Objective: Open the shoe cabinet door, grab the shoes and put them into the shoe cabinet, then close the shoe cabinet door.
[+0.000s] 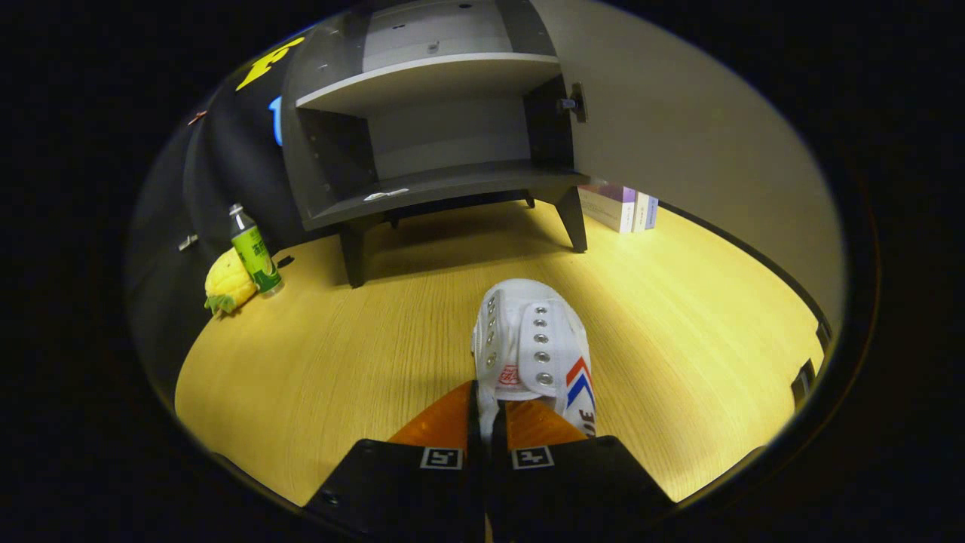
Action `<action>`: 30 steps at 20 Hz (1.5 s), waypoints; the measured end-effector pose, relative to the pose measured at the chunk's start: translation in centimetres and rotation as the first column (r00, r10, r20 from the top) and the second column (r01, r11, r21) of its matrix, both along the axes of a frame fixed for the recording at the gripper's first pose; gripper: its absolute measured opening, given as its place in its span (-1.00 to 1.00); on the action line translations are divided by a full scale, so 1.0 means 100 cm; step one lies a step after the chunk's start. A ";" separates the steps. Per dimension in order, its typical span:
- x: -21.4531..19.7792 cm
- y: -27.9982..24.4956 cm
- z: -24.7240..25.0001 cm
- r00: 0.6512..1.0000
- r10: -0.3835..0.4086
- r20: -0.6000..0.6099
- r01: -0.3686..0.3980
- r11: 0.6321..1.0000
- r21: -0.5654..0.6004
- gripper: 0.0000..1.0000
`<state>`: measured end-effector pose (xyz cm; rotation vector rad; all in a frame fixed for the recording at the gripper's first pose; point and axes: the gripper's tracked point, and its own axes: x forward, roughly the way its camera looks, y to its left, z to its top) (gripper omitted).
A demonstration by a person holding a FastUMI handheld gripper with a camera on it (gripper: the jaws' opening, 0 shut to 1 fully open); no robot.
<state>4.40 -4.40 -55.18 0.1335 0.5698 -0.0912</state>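
Pinching the white shoe (531, 351) by its side wall, the gripper (486, 422) is holding it above the tabletop (339, 362), facing the open shoe cabinet (430, 136).

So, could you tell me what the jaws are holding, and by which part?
The gripper holds the white shoe, its jaws pinched on the rear edge at the shoe's opening.

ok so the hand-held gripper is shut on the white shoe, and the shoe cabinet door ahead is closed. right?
Not quite. The hand-held gripper is shut on the white shoe, but the door of the shoe cabinet is open, swung out to one side with both shelves exposed, as the gripper view shows.
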 end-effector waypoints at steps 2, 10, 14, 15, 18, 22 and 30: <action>0.005 -0.001 0.002 0.999 0.040 0.003 -0.040 0.999 -0.018 -0.90; -0.008 -0.001 0.057 0.992 0.115 0.049 -0.113 0.993 -0.039 -0.90; -0.012 0.001 0.125 0.989 0.118 0.088 -0.117 0.993 -0.018 -0.90; -0.012 0.002 0.145 0.987 0.123 0.100 -0.122 0.992 -0.020 -0.90; -0.004 0.009 0.203 0.981 0.137 0.136 -0.133 0.990 -0.035 -0.90; 0.020 0.022 0.282 0.965 0.162 0.206 -0.151 0.986 -0.068 -0.90; 0.109 0.046 0.380 0.948 0.186 0.258 -0.175 0.983 -0.063 -0.90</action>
